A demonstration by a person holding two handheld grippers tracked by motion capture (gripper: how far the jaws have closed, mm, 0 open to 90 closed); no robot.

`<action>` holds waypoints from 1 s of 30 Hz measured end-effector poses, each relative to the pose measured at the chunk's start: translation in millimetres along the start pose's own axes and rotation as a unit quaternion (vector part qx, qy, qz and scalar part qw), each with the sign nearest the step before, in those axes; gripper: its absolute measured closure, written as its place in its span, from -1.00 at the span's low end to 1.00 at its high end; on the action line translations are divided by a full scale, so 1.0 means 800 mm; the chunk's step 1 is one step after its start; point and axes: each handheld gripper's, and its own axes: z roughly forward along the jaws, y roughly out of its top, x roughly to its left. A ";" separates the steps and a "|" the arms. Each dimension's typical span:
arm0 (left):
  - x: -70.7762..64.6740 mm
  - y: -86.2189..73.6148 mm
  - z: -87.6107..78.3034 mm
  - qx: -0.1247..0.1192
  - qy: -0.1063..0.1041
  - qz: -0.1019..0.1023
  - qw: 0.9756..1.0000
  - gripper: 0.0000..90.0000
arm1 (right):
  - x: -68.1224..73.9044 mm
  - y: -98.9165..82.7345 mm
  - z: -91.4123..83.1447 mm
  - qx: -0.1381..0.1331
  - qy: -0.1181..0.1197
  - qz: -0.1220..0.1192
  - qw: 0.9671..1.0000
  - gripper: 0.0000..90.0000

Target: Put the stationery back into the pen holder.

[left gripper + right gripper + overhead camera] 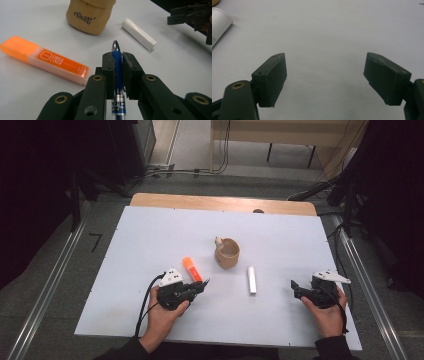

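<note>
My left gripper (118,57) is shut on a blue click pen (117,72), whose silver tip pokes out past the pads toward the cup. In the high view the left gripper (204,283) sits just right of the orange highlighter (192,268). That orange highlighter (46,59) lies flat on the white table to the left of the jaws. A tan cup (227,252) stands upright mid-table, and the cup (90,15) is beyond the pen tip. A white tube (252,279) lies between the grippers. My right gripper (325,75) stands open above bare table; the right gripper (295,285) is at the right.
The white board (150,235) covers a wooden table whose far edge shows behind it. The white tube (139,33) lies right of the cup, and its end (218,23) sits left of the right jaws. Cables and table legs stand on the floor beyond.
</note>
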 end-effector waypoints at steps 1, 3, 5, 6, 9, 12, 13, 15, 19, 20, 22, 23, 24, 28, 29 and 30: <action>0.000 0.002 0.000 -0.003 -0.001 -0.001 1.000 0.81 | 0.001 0.000 -0.001 -0.001 0.002 0.001 1.000 -0.62; -0.001 0.007 0.000 -0.009 -0.002 -0.004 1.000 0.81 | 0.003 0.001 -0.002 -0.005 0.006 -0.001 1.000 -0.62; -0.002 0.012 0.002 -0.017 -0.002 -0.005 1.000 0.81 | 0.005 0.002 -0.003 -0.008 0.009 -0.004 1.000 -0.62; -0.002 0.015 0.003 -0.018 -0.003 -0.004 1.000 0.81 | 0.007 0.002 -0.004 -0.010 0.013 -0.003 1.000 -0.62; -0.002 0.023 0.008 -0.026 -0.004 -0.006 1.000 0.81 | 0.010 0.004 -0.005 -0.014 0.018 -0.010 1.000 -0.62; -0.002 0.031 0.013 -0.033 -0.007 -0.010 0.999 0.81 | 0.014 0.005 -0.006 -0.014 0.021 -0.011 1.000 -0.62; -0.002 0.033 0.014 -0.035 -0.007 -0.010 0.999 0.81 | 0.015 0.006 -0.006 -0.016 0.023 -0.014 1.000 -0.62; -0.002 0.038 0.016 -0.040 -0.006 -0.012 0.999 0.81 | 0.016 0.007 -0.007 -0.019 0.024 -0.013 0.999 -0.62; 0.001 0.047 0.019 -0.050 -0.005 -0.017 0.999 0.81 | 0.020 0.010 -0.008 -0.024 0.031 -0.012 0.999 -0.62; 0.002 0.049 0.020 -0.052 -0.006 -0.018 0.998 0.81 | 0.021 0.011 -0.008 -0.025 0.032 -0.014 0.999 -0.62; 0.003 0.053 0.021 -0.057 -0.004 -0.021 0.998 0.81 | 0.023 0.012 -0.008 -0.027 0.033 -0.015 0.999 -0.62; 0.004 0.055 0.021 -0.059 -0.003 -0.021 0.998 0.81 | 0.024 0.013 -0.008 -0.027 0.032 -0.017 0.999 -0.62; 0.005 0.057 0.021 -0.061 -0.001 -0.022 0.998 0.81 | 0.024 0.014 -0.007 -0.026 0.031 -0.018 0.999 -0.62; 0.011 0.065 0.025 -0.066 0.003 -0.027 0.997 0.81 | 0.026 0.017 -0.007 -0.031 0.033 -0.019 0.999 -0.62; 0.013 0.067 0.026 -0.067 0.003 -0.028 0.997 0.81 | 0.027 0.018 -0.007 -0.033 0.035 -0.019 0.999 -0.62; 0.014 0.068 0.027 -0.068 0.004 -0.030 0.997 0.81 | 0.029 0.020 -0.007 -0.034 0.033 -0.018 0.999 -0.62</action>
